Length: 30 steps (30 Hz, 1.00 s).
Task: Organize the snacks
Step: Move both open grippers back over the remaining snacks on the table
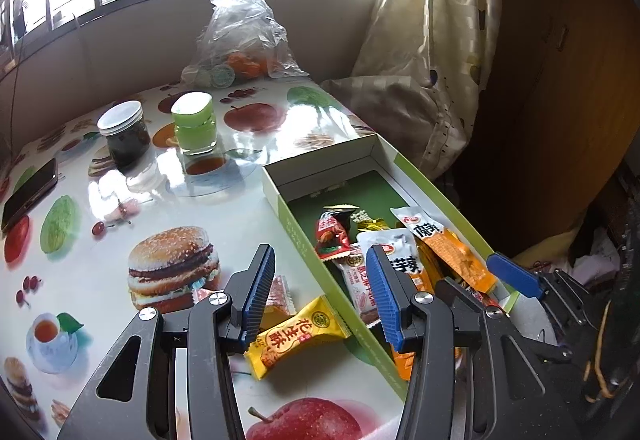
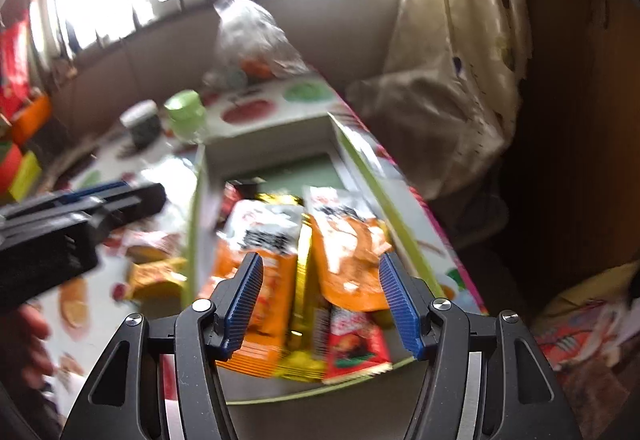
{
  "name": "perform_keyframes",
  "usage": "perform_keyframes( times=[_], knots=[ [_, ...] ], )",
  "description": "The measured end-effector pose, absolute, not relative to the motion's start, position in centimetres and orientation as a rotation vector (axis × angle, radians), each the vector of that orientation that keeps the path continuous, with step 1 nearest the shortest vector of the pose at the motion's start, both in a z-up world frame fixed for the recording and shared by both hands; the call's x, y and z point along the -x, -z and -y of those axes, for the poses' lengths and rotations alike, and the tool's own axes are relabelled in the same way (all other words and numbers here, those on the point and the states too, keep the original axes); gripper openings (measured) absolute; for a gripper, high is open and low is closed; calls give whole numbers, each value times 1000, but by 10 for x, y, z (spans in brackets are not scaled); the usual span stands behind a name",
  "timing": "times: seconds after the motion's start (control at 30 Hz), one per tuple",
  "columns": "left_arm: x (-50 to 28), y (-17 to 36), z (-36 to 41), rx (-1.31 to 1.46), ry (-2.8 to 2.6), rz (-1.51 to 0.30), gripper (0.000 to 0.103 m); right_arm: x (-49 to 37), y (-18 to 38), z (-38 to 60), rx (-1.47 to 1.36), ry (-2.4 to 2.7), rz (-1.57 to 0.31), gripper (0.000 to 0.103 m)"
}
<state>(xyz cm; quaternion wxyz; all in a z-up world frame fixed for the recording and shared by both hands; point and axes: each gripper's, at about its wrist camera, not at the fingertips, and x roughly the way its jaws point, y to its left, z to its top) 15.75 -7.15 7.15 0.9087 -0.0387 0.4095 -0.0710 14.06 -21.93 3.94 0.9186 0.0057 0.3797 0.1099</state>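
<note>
Blue-padded fingers (image 1: 260, 292) of the left gripper (image 1: 320, 292) stand about half open with nothing between them, poised over the yellow peanut-crisp packet (image 1: 296, 340), which lies on the table (image 1: 100, 272) touching the near left wall of the green box (image 1: 296, 236). Just beyond the yellow packet, half hidden by the left finger, lies a small pink-and-orange packet (image 1: 278, 294), also outside the box. These two look like the snacks left to gather.

To take the yellow packet well, I would lower the gripper so one pad lands on each long side, close on its middle, then lift clear of the box wall before carrying it across (the wall stands higher than the packet, so a sideways drag would catch).

Over the near end of the box, the right gripper (image 2: 320, 300) is wide open and holds nothing; the orange packets (image 2: 348, 256), a gold one (image 2: 300, 280) and a red one (image 2: 356, 340) lie loose beneath it. That view is blurred, so finer detail cannot be read. It should stay clear of the left gripper's path across the wall.

Farther back on the table stand a dark jar (image 1: 124, 132) and a green-lidded jar (image 1: 194, 122), with a phone (image 1: 30, 192) at the left edge and a plastic bag (image 1: 244, 36) at the far edge.
</note>
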Motion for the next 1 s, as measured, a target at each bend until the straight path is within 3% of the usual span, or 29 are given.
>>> perform_keyframes(
  times=[0.43, 1.0],
  knots=[
    [-152, -66, 53, 103, 107, -861, 49, -144, -23, 193, 133, -234, -814, 61],
    [-134, -58, 19, 152, 57, -884, 49, -141, -34, 209, 1, -205, -815, 62]
  ],
)
